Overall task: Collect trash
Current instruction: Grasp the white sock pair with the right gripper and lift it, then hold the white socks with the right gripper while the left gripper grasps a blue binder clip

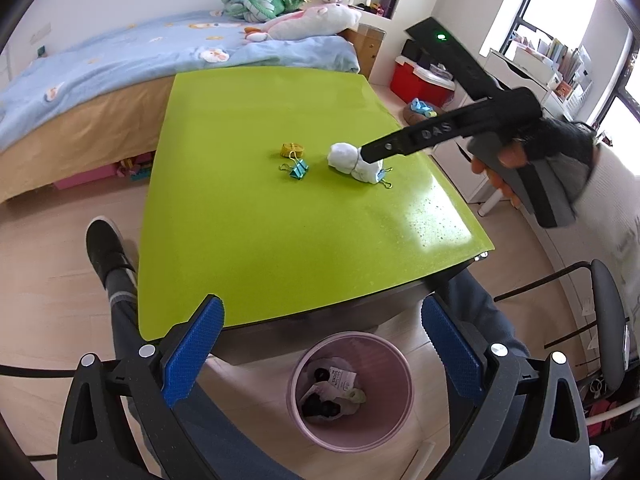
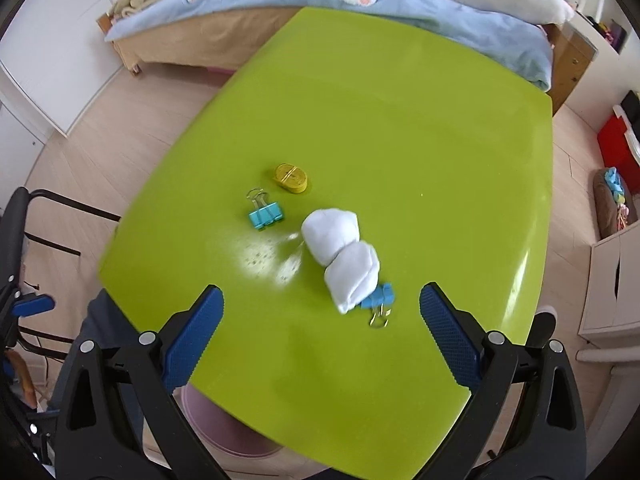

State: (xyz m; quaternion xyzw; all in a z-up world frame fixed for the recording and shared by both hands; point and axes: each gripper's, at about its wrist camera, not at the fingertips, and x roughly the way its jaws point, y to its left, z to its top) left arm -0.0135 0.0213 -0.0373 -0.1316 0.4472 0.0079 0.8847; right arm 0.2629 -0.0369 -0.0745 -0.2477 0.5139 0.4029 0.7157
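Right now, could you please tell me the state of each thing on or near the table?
White wad: on the table, lying over one clip.
Blue clip: loose on the table.
Second blue clip: partly under the wad.
Yellow tape roll: coiled.
Pink bin: open, partly filled.
Left gripper: open.
Right gripper: open.

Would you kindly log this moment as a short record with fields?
surface: green table
trash candidate: white rolled cloth, lying on the table
other items: two blue binder clips, yellow tape roll
bin: pink bin on the floor, already holding scraps
right tongs: open, just short of the cloth
left tongs: open, above the bin
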